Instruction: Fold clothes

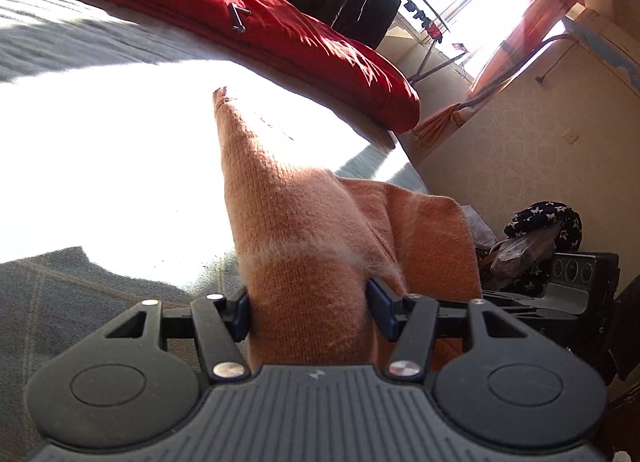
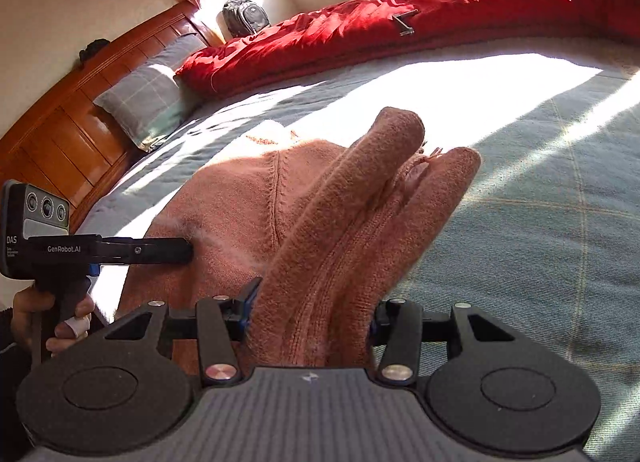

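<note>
- Orange knitted sweater [image 1: 304, 302] is bunched right up against the lens in the left wrist view, clamped between the blue pads of the left tongs [image 1: 308, 310], which are closed down onto a thick roll of the fabric
- From that grip the knit is seen stretching forward over the bed [image 1: 100, 286], one tapering part reaching into a bright sunlit patch, another flat fold lying off to the right
- Over in the right wrist view, the right tongs [image 2: 314, 310] are pressed in on a fat bundle of the same sweater [image 2: 256, 198]; several rolled layers are squeezed between the pads, so the gap is only as wide as the cloth
- Two rounded folds are seen poking out beyond the grip, tilted up and away
- Most of the garment's body is spread on the grey-blue checked bedcover, a vertical seam showing down its middle
- The left tongs [image 2: 188, 252] are caught side-on at the sweater's left edge, tips buried in the knit, the handle held by a hand [image 2: 52, 322] at lower left
- A red duvet [image 2: 400, 22] is heaped along the far side of the bed, a checked pillow [image 2: 144, 102] against the wooden headboard [image 2: 60, 122]
</note>
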### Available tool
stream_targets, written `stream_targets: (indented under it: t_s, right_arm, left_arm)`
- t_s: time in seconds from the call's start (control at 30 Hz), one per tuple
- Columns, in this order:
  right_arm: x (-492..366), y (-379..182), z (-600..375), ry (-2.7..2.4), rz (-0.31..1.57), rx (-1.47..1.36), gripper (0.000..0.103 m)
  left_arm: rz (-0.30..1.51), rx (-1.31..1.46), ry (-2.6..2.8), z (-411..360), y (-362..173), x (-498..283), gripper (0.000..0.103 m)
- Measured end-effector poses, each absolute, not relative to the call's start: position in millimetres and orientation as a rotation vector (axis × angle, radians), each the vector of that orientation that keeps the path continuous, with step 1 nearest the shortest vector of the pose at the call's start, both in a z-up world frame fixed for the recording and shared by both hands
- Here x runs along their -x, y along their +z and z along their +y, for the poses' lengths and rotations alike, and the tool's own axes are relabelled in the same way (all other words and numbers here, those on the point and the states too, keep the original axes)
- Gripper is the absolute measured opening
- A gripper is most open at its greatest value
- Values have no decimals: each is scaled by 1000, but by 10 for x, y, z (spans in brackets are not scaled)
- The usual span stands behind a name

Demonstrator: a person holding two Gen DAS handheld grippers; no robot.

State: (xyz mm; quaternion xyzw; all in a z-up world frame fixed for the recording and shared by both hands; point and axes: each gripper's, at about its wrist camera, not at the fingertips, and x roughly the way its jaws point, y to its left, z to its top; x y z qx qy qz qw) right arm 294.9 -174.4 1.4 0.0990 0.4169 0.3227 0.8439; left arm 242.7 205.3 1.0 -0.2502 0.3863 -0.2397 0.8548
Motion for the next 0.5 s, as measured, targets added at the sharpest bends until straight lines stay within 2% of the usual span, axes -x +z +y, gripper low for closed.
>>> stream_targets:
  t_s: [0.5]
  right_arm:
    - [-3356, 141, 388, 902, 931, -175, 54]
  left_arm:
    - [749, 539, -240, 3973, 165, -2375, 57]
